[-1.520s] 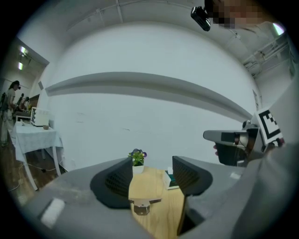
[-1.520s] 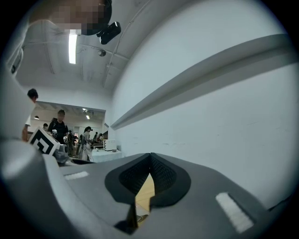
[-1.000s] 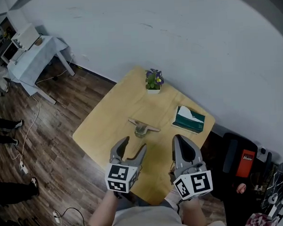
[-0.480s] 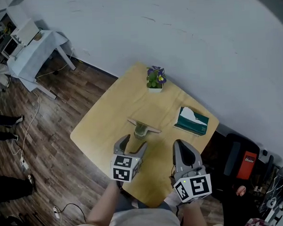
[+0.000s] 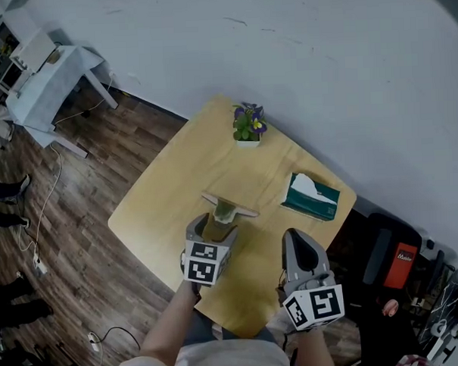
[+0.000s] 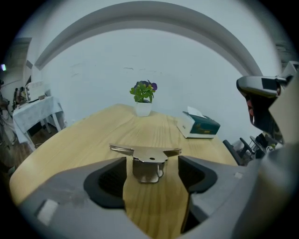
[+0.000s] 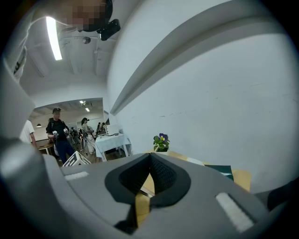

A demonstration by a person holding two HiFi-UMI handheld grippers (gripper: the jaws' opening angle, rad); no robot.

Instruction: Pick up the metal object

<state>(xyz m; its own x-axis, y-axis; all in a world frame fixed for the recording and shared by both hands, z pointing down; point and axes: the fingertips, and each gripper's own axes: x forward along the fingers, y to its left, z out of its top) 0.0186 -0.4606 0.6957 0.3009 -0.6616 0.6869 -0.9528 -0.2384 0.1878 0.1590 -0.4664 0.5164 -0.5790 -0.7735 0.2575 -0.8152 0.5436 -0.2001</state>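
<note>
Looking down over one wooden tabletop (image 5: pixel 151 212), set cornerwise to the viewer, with two hand-held tools above its near corner.

The right tool (image 5: pixel 294 240) hovers over the near right edge. Its two jaws meet at their tips, closed, with nothing between them.

The left tool (image 5: pixel 213 228) reaches further in, toward the middle of the tabletop. Its jaws stand wide apart and are opening. The left gripper view shows bare wood between the dark pads.

The one metal object (image 6: pixel 149 156) stands on the middle of the tabletop, right at the mouth of the left tool. It is silvery: a flat plate with two thin wings spread sideways, over a small looped body. The body sits in line with the gap between the jaw tips. Neither pad touches it.

Beyond it, near the right corner, lies one tissue box (image 5: pixel 311 197), green, with a white tissue standing up from its top. It is well apart from the metal object.

At the far corner stands one potted plant (image 5: pixel 248 128), with purple and yellow flowers in a small white pot.

Past the left corner, on the dark wood floor (image 5: pixel 88 245) by the pale wall (image 5: pixel 323 76), stands one side table (image 5: pixel 47 91) under a pale cloth.
</note>
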